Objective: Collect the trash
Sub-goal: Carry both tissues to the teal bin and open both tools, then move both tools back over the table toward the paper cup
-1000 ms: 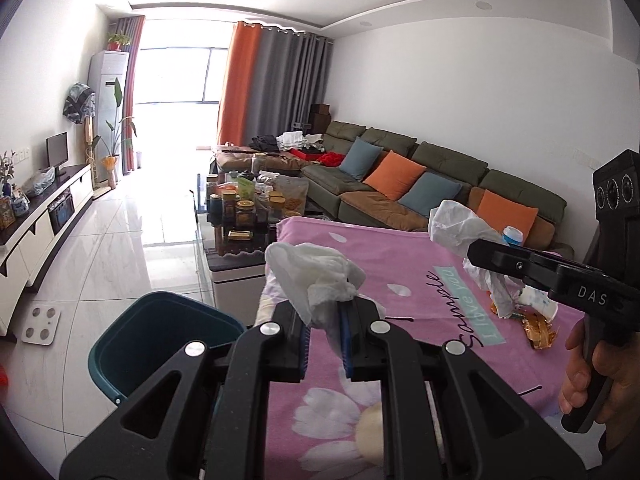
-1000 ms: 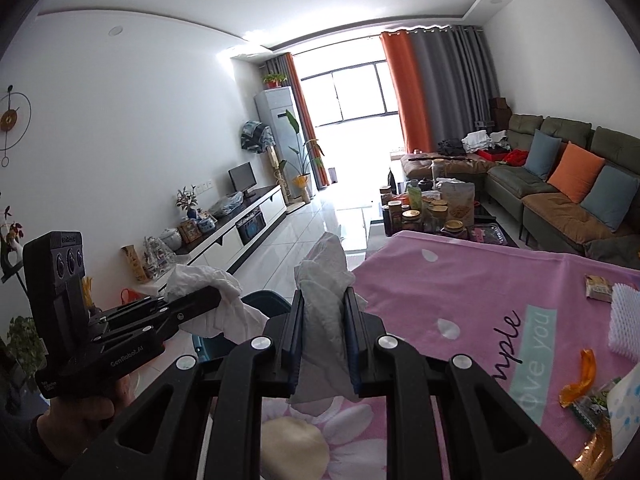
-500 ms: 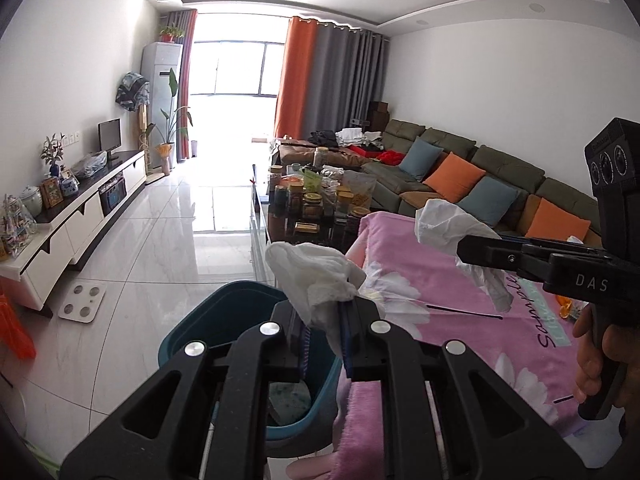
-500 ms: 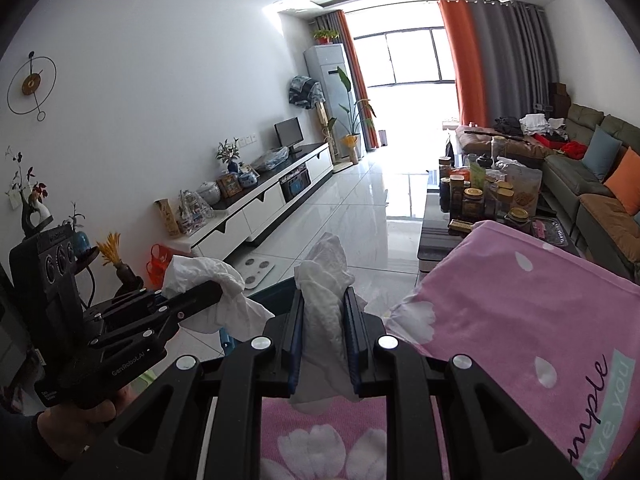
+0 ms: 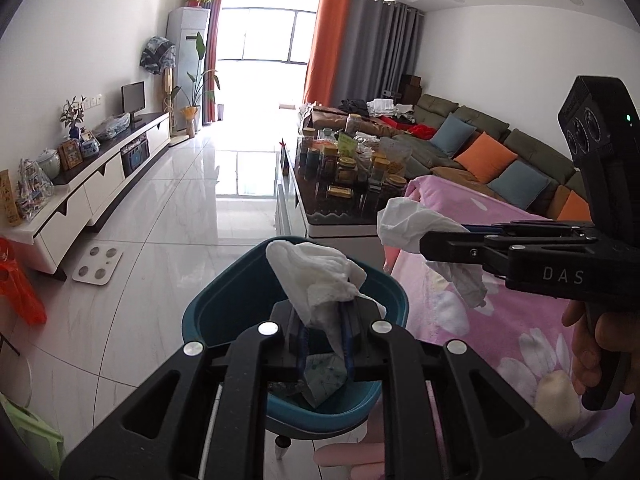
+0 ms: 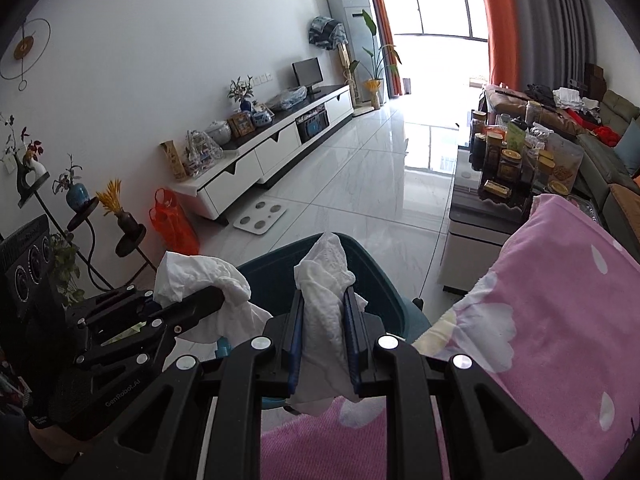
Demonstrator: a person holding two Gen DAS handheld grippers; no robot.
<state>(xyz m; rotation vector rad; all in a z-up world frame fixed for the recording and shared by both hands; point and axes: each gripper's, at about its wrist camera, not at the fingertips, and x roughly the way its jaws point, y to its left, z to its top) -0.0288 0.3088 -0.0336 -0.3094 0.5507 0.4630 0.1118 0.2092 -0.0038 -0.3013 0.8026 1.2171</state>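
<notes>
Each gripper pinches a crumpled white tissue. My left gripper [image 5: 322, 322] is shut on a tissue [image 5: 316, 276] and hangs right above the teal trash bin [image 5: 224, 312] on the floor, where paper scraps lie inside. My right gripper [image 6: 323, 320] is shut on a second tissue [image 6: 326, 280] at the edge of the pink flowered tablecloth [image 6: 552, 304], with the bin's rim [image 6: 384, 280] just beyond it. The right gripper [image 5: 430, 246] shows from the side in the left wrist view, over the cloth's edge. The left gripper [image 6: 216, 300] sits left of the bin in the right wrist view.
A glass coffee table [image 5: 344, 208] crowded with jars stands behind the bin. A white scale [image 5: 97, 265] and an orange bag [image 5: 18, 288] lie on the tiled floor by the TV cabinet [image 5: 100, 184]. A green sofa [image 5: 480, 148] runs along the right wall.
Both grippers swung left off the tablecloth and tilted down, keeping their tissues. The left one now hangs over the teal bin; the right one has reached the table's edge.
</notes>
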